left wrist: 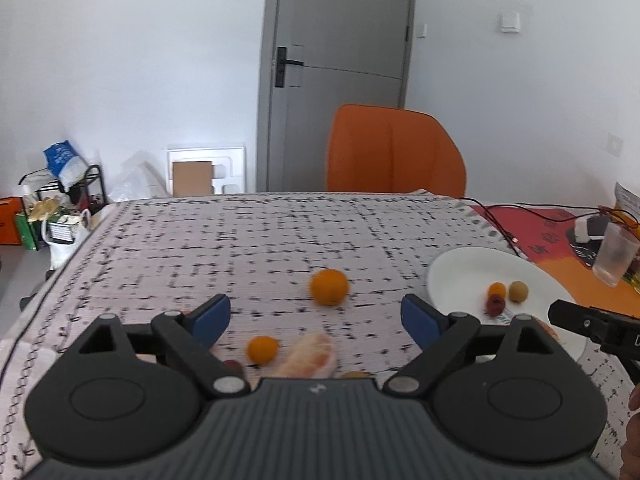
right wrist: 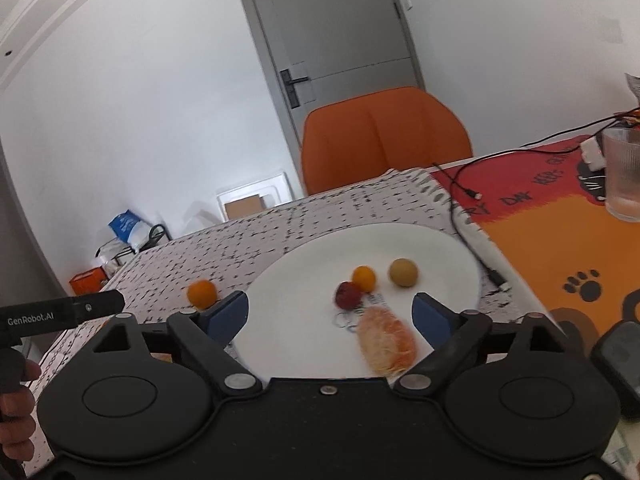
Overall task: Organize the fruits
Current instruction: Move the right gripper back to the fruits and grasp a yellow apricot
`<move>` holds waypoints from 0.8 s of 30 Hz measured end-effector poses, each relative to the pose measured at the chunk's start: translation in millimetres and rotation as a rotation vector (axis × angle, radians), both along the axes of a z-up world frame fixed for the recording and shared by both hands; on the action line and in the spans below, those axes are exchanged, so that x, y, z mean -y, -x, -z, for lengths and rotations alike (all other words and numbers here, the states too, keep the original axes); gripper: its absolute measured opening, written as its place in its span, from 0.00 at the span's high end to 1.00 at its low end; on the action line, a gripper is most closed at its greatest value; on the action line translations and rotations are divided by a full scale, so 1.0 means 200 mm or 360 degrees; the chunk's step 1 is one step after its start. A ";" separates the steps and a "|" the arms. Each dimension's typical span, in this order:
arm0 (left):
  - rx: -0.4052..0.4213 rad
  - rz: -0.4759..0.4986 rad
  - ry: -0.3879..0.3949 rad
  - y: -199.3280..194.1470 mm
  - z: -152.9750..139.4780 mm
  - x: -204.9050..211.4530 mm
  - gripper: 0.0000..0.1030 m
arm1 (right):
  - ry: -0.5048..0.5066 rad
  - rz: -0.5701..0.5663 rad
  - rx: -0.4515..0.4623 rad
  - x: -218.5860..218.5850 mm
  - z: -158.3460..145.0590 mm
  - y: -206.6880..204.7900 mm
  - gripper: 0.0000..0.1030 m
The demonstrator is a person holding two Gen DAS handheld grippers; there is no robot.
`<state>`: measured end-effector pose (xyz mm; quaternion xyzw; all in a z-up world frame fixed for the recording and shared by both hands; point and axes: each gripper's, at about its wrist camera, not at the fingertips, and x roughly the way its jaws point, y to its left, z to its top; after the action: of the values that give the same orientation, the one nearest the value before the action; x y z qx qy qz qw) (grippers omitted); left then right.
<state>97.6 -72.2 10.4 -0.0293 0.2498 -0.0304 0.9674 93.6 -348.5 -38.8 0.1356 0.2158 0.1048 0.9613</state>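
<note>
Two wrist cameras, low over one tabletop (left wrist: pixel 280 232), facing a grey door (left wrist: pixel 340 60).
The left looks down the patterned cloth; the right sits close above the white plate (right wrist: pixel 320 256). Both share plate, orange chair (right wrist: pixel 384 136) and door.

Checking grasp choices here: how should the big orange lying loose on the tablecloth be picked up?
Grip the orange across its widest middle, coming from above and the near side with the open left gripper. It is round, sits alone on the cloth, and nothing crowds its sides.
</note>
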 end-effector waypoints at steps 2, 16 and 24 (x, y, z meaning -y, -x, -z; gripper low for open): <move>0.0001 -0.0025 0.0005 0.02 0.00 -0.04 0.11 | 0.0013 -0.0020 -0.0003 -0.04 -0.01 0.00 0.11; -0.0007 -0.0155 0.0035 0.11 0.00 -0.30 0.11 | 0.0089 -0.0190 -0.0002 -0.31 -0.06 0.00 0.04; -0.0021 -0.0196 0.0074 0.13 0.01 -0.42 0.11 | 0.0134 -0.0276 -0.0014 -0.45 -0.07 -0.02 0.03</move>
<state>70.8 10.9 8.1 -0.0674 0.2533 0.0237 0.9648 97.1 -258.6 -24.0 0.0764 0.2351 0.1779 0.9525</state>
